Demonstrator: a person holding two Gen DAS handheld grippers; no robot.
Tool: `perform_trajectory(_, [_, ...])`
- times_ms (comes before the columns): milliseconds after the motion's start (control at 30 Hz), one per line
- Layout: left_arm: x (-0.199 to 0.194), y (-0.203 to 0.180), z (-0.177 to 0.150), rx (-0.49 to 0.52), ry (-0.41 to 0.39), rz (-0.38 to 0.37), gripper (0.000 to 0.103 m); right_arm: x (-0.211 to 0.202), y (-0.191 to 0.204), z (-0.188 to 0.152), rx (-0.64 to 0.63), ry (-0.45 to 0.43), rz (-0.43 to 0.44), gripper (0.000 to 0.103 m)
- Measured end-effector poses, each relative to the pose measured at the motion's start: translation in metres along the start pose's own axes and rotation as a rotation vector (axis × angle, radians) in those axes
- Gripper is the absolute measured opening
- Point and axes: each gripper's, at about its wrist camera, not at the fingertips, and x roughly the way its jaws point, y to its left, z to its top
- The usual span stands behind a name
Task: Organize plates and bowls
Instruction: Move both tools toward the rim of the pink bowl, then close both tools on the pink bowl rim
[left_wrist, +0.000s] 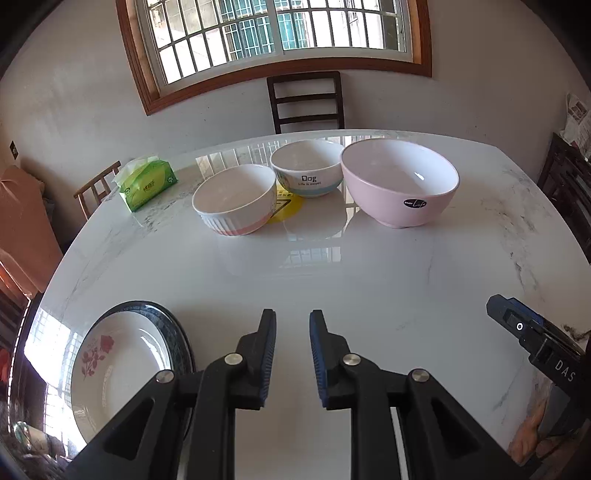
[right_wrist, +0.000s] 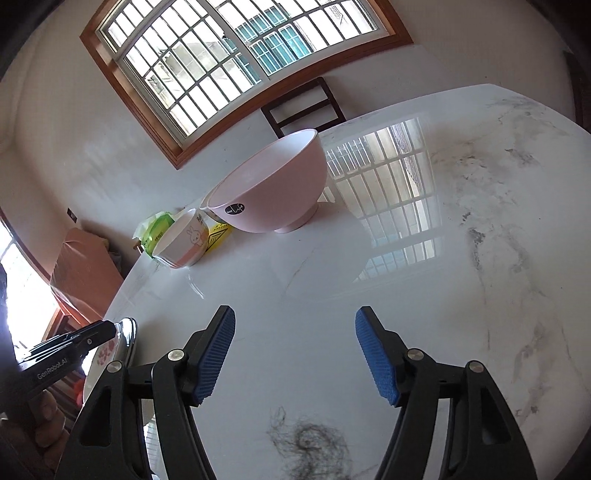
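Left gripper (left_wrist: 292, 334) narrowly parted, empty; right gripper (right_wrist: 295, 332) wide, empty. Stacked plates (left_wrist: 125, 369) at near left table (left_wrist: 369, 280) edge; three bowls (left_wrist: 400, 182) along far edge. Risk: glossy marble lets stacked plates slide off edge.

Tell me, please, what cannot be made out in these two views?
- Plates: left view, stack count hidden by left gripper and frame edge.
- Dog bowl: right view, mostly hidden behind pink bowl and ribbed bowl.
- Yellow sticker: text covered by bowls.
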Motion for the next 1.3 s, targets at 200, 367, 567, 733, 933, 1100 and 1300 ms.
perform_trajectory(200, [0.023, -0.014, 0.032, -0.008, 0.044, -0.104, 0.019, 0.002, -0.008, 0.010, -0.010, 0.013, -0.043, 0.067])
perform_trajectory(367, [0.047, -0.010, 0.067, -0.102, 0.089, -0.212, 0.019, 0.000, -0.022, 0.036, 0.006, -0.001, -0.059, 0.067])
perform_trajectory(567, [0.068, -0.021, 0.097, -0.075, 0.074, -0.146, 0.020, -0.005, -0.018, 0.080, -0.045, -0.055, -0.072, 0.069])
perform_trajectory(733, [0.091, -0.015, 0.117, -0.149, 0.147, -0.258, 0.019, 0.007, -0.014, 0.110, -0.082, -0.054, -0.081, 0.072])
perform_trajectory(933, [0.112, -0.001, 0.135, -0.272, 0.207, -0.393, 0.022, 0.034, -0.013, 0.144, -0.083, -0.011, -0.085, 0.073])
perform_trajectory(1100, [0.120, -0.006, 0.143, -0.251, 0.210, -0.372, 0.028, 0.059, -0.008, 0.163, -0.105, 0.034, -0.083, 0.073])
perform_trajectory(1300, [0.134, -0.008, 0.149, -0.256, 0.238, -0.377, 0.028, 0.092, -0.011, 0.177, -0.104, 0.091, -0.121, 0.070])
